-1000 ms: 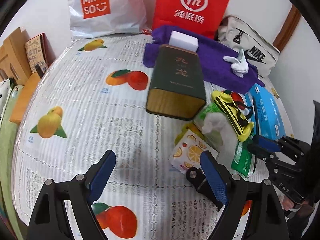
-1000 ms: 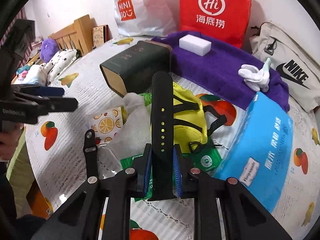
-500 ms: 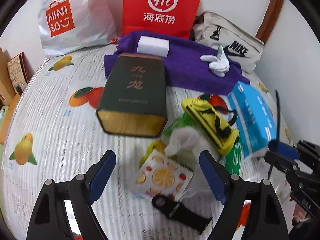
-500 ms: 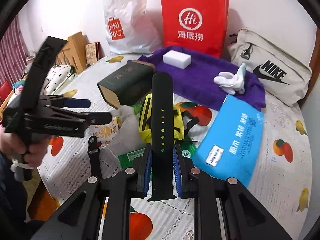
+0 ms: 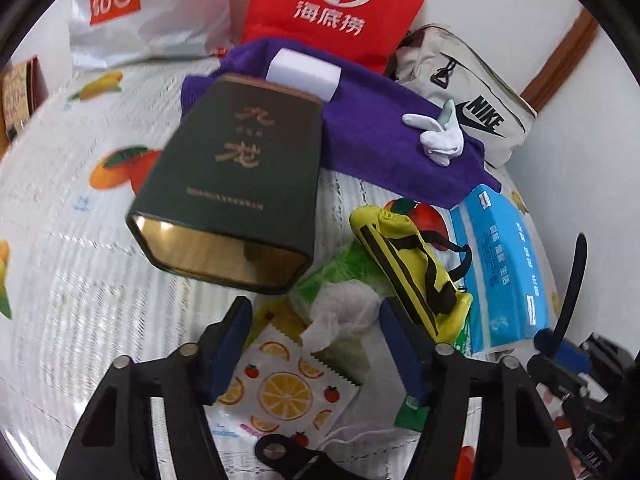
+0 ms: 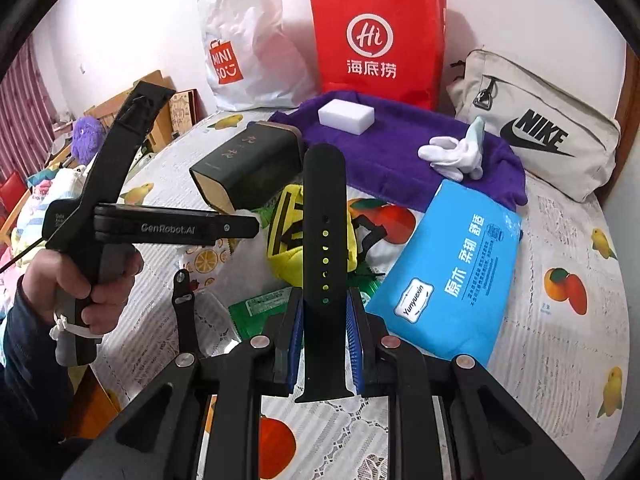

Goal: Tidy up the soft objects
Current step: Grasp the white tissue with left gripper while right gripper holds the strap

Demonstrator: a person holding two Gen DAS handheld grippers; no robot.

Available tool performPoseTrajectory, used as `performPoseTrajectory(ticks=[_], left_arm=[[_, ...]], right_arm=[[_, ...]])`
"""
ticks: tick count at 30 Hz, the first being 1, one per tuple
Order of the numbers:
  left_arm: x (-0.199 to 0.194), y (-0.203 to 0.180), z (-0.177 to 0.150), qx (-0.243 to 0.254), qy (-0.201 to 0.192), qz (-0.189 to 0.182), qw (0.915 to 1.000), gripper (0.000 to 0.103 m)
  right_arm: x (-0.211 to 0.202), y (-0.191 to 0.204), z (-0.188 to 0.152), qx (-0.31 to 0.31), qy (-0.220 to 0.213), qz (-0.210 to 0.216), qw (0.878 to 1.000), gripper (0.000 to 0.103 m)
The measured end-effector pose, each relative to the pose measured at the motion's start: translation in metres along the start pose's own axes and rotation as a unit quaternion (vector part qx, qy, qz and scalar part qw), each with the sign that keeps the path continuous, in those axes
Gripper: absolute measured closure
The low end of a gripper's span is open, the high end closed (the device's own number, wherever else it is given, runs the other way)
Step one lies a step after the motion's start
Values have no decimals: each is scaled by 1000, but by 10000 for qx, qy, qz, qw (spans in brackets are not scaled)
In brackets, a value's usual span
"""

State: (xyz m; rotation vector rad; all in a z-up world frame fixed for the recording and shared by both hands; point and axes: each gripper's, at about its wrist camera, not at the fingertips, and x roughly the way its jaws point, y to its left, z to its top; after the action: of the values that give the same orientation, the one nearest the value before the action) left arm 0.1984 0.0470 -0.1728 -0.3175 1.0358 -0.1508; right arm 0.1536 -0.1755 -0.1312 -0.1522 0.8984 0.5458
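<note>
two shopping bags [image 6: 376, 36], one sponge [image 6: 346, 115]

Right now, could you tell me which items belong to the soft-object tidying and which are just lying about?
Job in hand:
watch strap in the right gripper
white mesh pouch between the left gripper jaws
yellow bag

Lying about:
green tin
blue tissue pack
red shopping bag

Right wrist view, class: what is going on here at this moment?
A person works over a cluttered table with two handheld grippers. The right gripper is shut on a black watch strap, held upright. The left gripper, jaws just closing but gripping nothing, hovers over a white mesh pouch and an orange-print packet beside a dark green tin.
</note>
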Motion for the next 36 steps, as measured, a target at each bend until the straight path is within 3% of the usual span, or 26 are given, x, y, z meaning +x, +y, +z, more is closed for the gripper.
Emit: performPoseTrajectory(ticks=[4, 7, 18, 30, 36], left_arm=[[4, -6, 0, 106, 63, -124, 9998, 65], [-1, -9, -2, 242, 0, -68, 9997, 71], [-31, 10, -17, 188, -104, 165, 9996, 72], [-23, 7, -20, 405, 12, 242, 9989, 74], [-47, 3, -12, 481, -262, 228, 9982, 75]], right_arm=[[2, -3, -2, 105, 26, 118, 9999, 83], [1, -3, -4, 125, 1, 146, 9998, 83], [-8, 2, -11, 95, -59, 188, 9998, 83], [-9, 8, -13, 34, -13, 174, 9998, 83], [-22, 2, -6, 102, -131, -24, 9999, 83]])
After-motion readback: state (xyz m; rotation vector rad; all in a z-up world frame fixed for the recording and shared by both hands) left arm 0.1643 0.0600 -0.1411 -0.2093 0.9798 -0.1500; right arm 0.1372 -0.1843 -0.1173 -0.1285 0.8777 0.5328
